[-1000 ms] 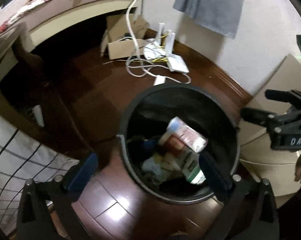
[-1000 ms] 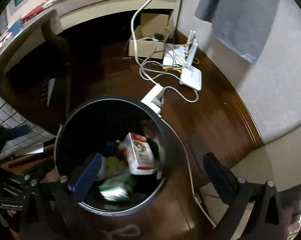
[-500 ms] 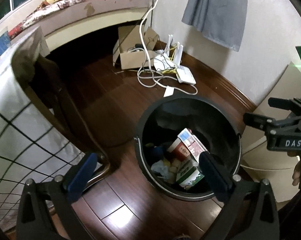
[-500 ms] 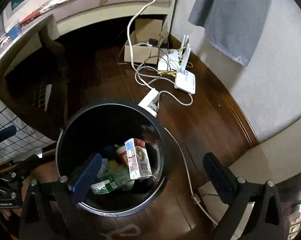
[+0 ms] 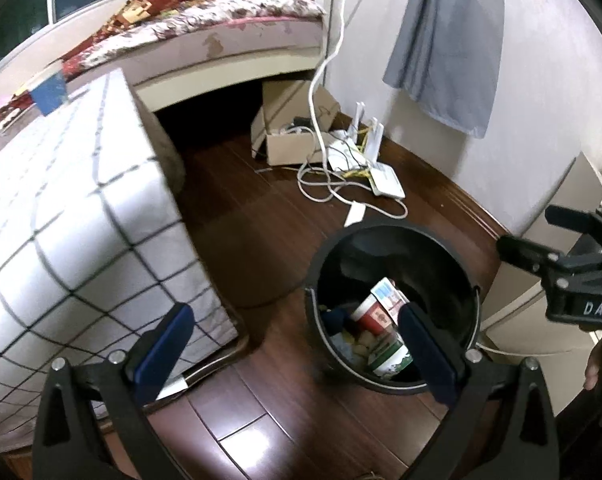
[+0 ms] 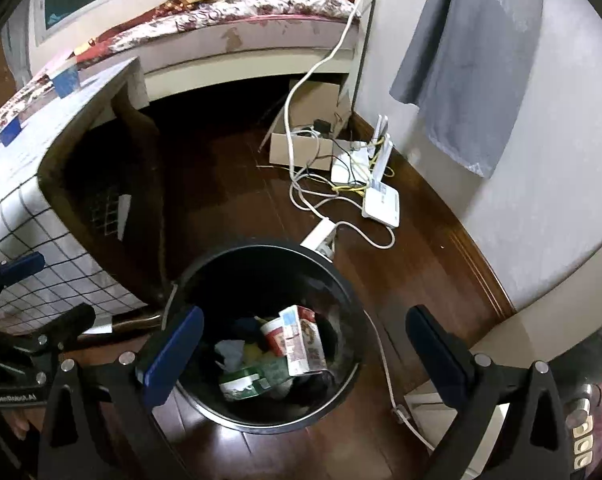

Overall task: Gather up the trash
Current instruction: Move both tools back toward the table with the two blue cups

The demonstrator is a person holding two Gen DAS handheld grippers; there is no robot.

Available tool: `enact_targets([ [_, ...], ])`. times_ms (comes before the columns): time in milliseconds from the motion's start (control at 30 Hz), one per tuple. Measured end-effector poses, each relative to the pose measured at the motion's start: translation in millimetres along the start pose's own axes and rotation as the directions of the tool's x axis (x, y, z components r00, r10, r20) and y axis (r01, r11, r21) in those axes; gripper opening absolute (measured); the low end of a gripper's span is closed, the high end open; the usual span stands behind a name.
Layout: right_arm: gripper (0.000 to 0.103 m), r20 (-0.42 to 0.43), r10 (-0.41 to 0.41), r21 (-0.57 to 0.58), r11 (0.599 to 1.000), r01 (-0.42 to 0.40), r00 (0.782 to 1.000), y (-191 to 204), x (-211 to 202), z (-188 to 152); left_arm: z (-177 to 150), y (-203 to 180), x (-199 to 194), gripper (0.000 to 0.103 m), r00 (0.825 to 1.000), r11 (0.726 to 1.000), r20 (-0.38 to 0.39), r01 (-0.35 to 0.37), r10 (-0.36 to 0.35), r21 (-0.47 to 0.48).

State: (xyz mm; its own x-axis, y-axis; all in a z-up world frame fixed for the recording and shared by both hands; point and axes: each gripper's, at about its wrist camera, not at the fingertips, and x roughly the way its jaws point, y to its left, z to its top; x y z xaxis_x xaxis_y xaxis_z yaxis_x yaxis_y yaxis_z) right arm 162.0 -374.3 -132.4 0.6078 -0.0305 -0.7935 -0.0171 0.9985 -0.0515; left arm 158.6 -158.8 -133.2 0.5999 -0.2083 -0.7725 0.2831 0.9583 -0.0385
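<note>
1. The left gripper [image 5: 297, 344] has its fingers spread wide, with nothing between them; it hangs above the wooden floor [image 5: 261, 232].
2. The right gripper [image 6: 305, 350] is just as wide open and empty, hanging above the bin [image 6: 261, 254].
3. The bin is round and black, standing on the floor, with trash lying inside: a milk carton [image 6: 303, 340] tilted on top, a red cup [image 6: 273, 332], a green tub [image 6: 241, 384] and crumpled paper [image 6: 231, 352].
4. The left view shows the right gripper at its right edge, beside the bin; the right view shows the left gripper at its left edge.
5. Only the right view shows a cable [image 6: 385, 364] running along the floor just beside the bin.
6. A table [image 5: 81, 208] with a checked cloth stands near the bin on the left.
7. Beyond the bin lie a power strip [image 6: 321, 238], a router [image 6: 381, 202], tangled cords and a cardboard box [image 6: 301, 148], near the wall and the bed [image 6: 241, 20].
8. Bare floor lies open between table and bin.
</note>
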Motion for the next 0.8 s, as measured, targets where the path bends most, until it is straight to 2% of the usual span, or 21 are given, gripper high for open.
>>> enact_targets([
  [367,0.102,0.064,0.048,-0.06,0.997,-0.044,0.997,40,-18,14,6,30,-32,0.102,0.996,0.997,0.075,-0.045,0.049,-0.055],
  [800,0.102,0.12,0.13,-0.118,0.986,-0.116,0.984,89,-27,39,6,89,-61,0.102,0.983,0.982,0.129,-0.111,0.131,-0.153],
])
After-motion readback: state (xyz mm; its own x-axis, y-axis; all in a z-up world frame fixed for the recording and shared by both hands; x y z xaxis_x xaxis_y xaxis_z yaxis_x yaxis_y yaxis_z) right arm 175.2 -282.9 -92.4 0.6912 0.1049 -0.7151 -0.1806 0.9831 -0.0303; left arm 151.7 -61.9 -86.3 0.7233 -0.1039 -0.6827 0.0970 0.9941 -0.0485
